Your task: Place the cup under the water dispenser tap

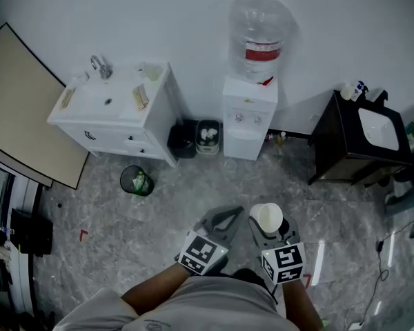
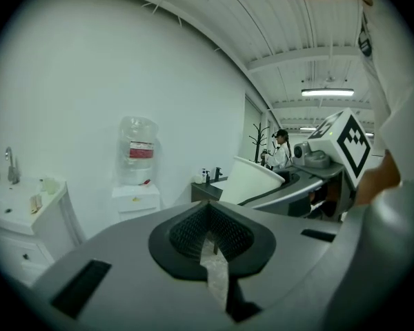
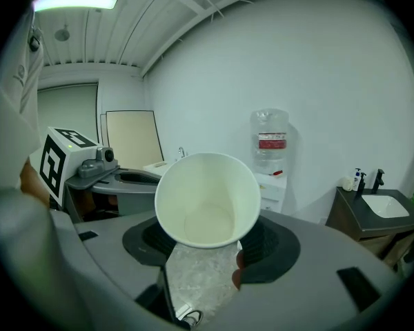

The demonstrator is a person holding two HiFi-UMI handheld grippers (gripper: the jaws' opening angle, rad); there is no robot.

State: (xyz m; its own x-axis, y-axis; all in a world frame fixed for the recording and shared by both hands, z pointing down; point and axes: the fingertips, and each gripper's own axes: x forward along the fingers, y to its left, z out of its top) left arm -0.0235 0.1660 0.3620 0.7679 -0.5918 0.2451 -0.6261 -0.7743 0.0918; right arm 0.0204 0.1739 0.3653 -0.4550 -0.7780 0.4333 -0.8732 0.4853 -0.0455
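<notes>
The water dispenser (image 1: 250, 116) stands against the wall at upper centre of the frame, well apart from both grippers at lower centre. The left gripper (image 1: 226, 216) is empty, jaws drawn nearly together. The right gripper (image 1: 270, 234) has its jaws spread around a white paper cup (image 1: 269, 216), gripping its sides. The cup is probably light and thin-walled, easily crushed, and best gripped gently near the stiffer base

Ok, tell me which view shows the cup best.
The right gripper view: the cup fills the middle, mouth toward the camera, empty inside. The head view shows it small from above; the left gripper view shows only its outer side.
</notes>
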